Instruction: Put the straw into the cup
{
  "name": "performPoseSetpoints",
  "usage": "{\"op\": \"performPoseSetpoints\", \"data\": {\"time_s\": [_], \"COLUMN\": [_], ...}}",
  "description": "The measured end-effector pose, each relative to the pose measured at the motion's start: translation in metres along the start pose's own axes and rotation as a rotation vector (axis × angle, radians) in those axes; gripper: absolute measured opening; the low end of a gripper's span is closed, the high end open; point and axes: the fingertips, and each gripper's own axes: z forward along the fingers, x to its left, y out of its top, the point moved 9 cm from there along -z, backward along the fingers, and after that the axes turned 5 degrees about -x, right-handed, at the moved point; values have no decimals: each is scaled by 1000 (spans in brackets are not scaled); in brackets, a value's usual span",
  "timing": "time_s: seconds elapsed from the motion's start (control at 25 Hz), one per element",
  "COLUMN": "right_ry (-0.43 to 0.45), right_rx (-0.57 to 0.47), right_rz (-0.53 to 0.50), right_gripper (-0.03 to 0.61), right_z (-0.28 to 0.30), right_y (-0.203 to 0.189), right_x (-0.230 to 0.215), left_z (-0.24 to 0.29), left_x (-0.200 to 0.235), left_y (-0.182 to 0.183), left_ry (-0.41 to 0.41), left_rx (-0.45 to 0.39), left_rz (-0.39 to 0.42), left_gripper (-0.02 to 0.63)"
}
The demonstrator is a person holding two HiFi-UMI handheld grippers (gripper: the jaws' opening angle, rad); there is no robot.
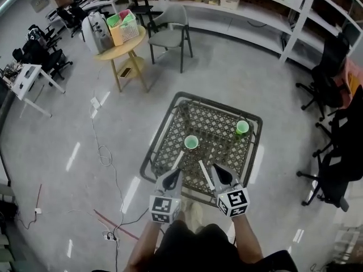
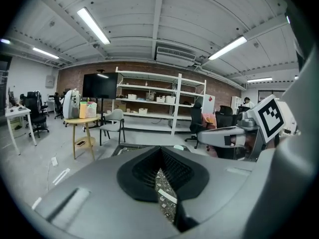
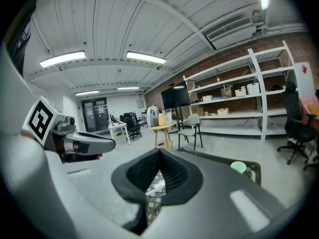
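Note:
Two green cups stand on a dark lattice table (image 1: 170, 113), one near the middle (image 1: 191, 142) and one at the right (image 1: 242, 127). Two thin white straws lie on the near part of the table, one (image 1: 178, 161) just ahead of my left gripper (image 1: 172, 177) and the other (image 1: 203, 173) beside my right gripper (image 1: 218, 174). Both grippers hover over the table's near edge with their jaws shut and nothing between them. The right gripper view shows the right-hand cup (image 3: 238, 167) over the jaw; the left gripper view shows only a cup rim (image 2: 178, 147).
A round wooden side table (image 1: 120, 50) with a yellow basket (image 1: 123, 27) and a grey chair (image 1: 170, 33) stand beyond the table. White shelving (image 1: 244, 10) lines the back wall. Black office chairs (image 1: 334, 152) stand at the right. Cables (image 1: 102, 146) trail on the floor at the left.

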Motion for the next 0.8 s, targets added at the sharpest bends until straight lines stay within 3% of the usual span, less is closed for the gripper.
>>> {"op": "performPoseSetpoints", "data": {"time_s": [0.4,0.8], "right_ry": [-51,-27], "right_rx": [131,249], "right_rz": [44,46], "right_gripper": [3,3], "right_z": [44,79], "right_y": [-52,-107], "right_x": [-21,-29], "left_z": [56,92], "left_x": [31,44], "left_y": [-55,-109], "left_ry": [-66,-118], "left_rx": [105,200], "left_rz": [-74,-114], "left_gripper": [6,6]}}
